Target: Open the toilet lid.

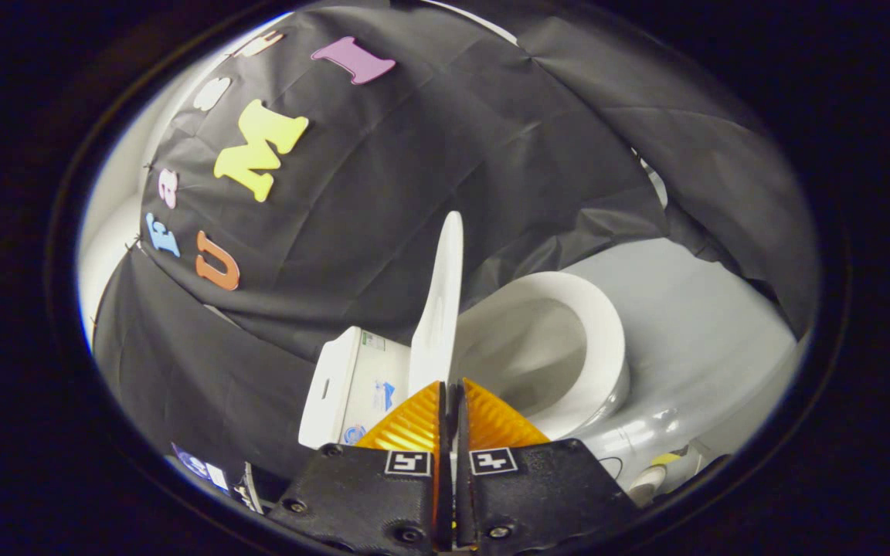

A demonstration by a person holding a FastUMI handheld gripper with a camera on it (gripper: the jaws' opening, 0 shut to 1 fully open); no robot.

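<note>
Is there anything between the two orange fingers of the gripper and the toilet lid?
No. In the gripper view the gripper is closed on the raised toilet lid, whose edge sits directly between the fingers.

Black cloth wall (414, 193) behind, creased. Pale grey floor (708, 309) at right. Small yellow-topped bottle (657, 471) lying on floor.

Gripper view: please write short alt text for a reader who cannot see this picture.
The toilet lid stands raised, seen edge-on, its lower edge pinched between the two orange fingers of the gripper. To one side of the lid lies the open white toilet bowl, to the other the white tank, with black cloth behind.
</note>
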